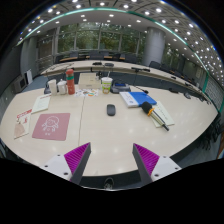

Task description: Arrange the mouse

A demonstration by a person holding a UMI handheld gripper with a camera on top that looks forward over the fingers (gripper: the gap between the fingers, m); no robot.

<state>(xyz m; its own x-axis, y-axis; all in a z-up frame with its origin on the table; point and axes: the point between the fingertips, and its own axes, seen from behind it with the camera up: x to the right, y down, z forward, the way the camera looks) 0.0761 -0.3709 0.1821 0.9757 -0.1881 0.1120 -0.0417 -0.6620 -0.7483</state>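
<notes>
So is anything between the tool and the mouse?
Nothing visible. The tool is open, and the mouse lies well beyond its fingers on bare table. The mat and papers sit off to the sides.

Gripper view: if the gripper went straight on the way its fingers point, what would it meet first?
Probably the mouse, lying on the table beyond the open gripper. The tabletop between them looks free, though depth is hard to judge.
</notes>
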